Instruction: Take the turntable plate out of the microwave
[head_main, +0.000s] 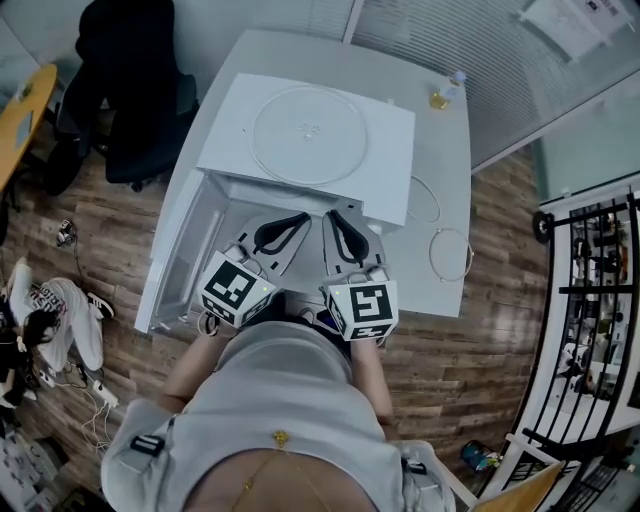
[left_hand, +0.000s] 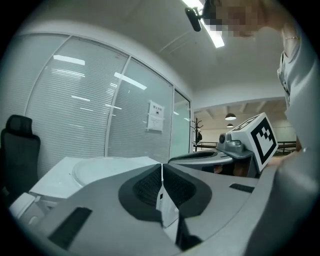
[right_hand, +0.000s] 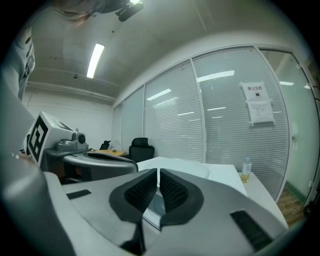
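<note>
**Item: turntable plate, out of the oven; removal looks complete**

Task thing. The turntable plate (head_main: 307, 133), a clear round disc, lies flat on the roof of the microwave (head_main: 385, 165), at 12 o'clock from both grippers.

Progress. As far as the pictures show, the plate is out of the cavity and set down, with nothing touching it. What is left appears small: probably closing the door (head_main: 172, 262), which hangs open at 9 o'clock of the oven front.

Left gripper (head_main: 290, 225). Jaws closed together and nothing between the pads. It points level toward the oven front, below the plate.

Right gripper (head_main: 340, 228). Jaws likewise pressed together and empty. It sits just beside the left gripper, at its 3 o'clock.

Containers.
- Microwave cavity: the head view looks onto the roof, so the contents cannot be told.
- Bottle (head_main: 447, 93): small and clear, with yellowish liquid in the bottom. It stands on the table (head_main: 440, 190) at 2 o'clock of the oven.

Other. A white cable (head_main: 450, 252) is looped on the table at 3 o'clock of the grippers.
</note>
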